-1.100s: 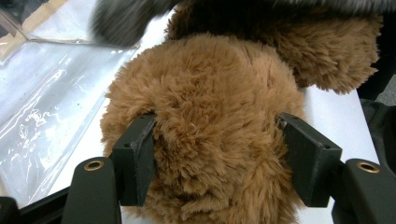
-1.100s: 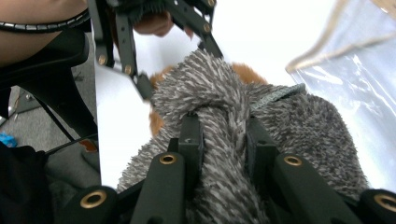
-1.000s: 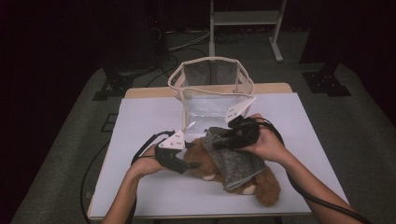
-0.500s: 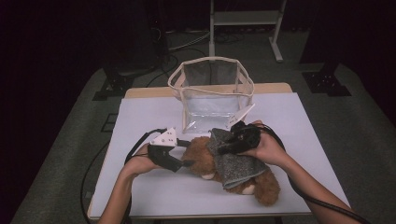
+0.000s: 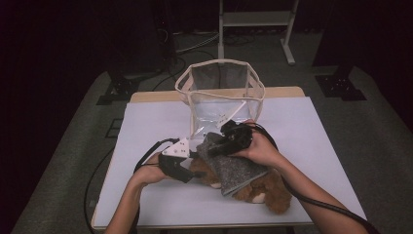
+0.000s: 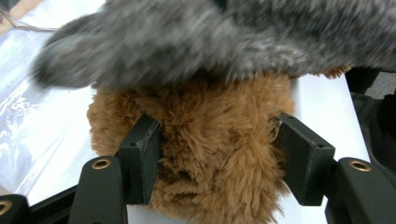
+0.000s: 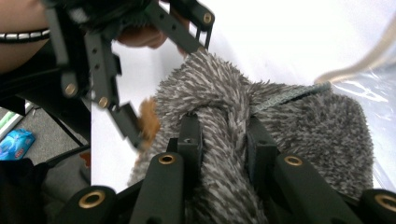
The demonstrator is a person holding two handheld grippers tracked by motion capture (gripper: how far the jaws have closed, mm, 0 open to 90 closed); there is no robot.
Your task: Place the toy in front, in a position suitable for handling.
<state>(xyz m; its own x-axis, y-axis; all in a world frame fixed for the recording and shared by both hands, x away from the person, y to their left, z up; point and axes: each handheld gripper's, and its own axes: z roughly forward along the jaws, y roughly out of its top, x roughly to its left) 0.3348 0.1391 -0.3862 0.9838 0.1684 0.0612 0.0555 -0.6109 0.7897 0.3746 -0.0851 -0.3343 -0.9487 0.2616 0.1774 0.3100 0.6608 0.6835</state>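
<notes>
A person at a white-covered table (image 5: 146,204) works two handheld grippers on a brown plush teddy bear (image 6: 210,154) and a grey fuzzy knitted cloth (image 5: 233,168).

On the left, the left gripper (image 5: 187,171) is clamped on the bear's furry body; in the left gripper view its jaws, which have just been closing, sink into the pile on both sides. The bear lies near the table's front middle with the grey cloth draped over it. To the right, the right gripper (image 7: 224,140) pinches a bunched fold of that cloth between nearly closed jaws. Behind stands a clear plastic bag with cream trim (image 5: 219,90), mouth open. Both bear and cloth look light, soft and compressible, neither slippery nor fragile; a deep bite on a thick fold or limb should hold best.
</notes>
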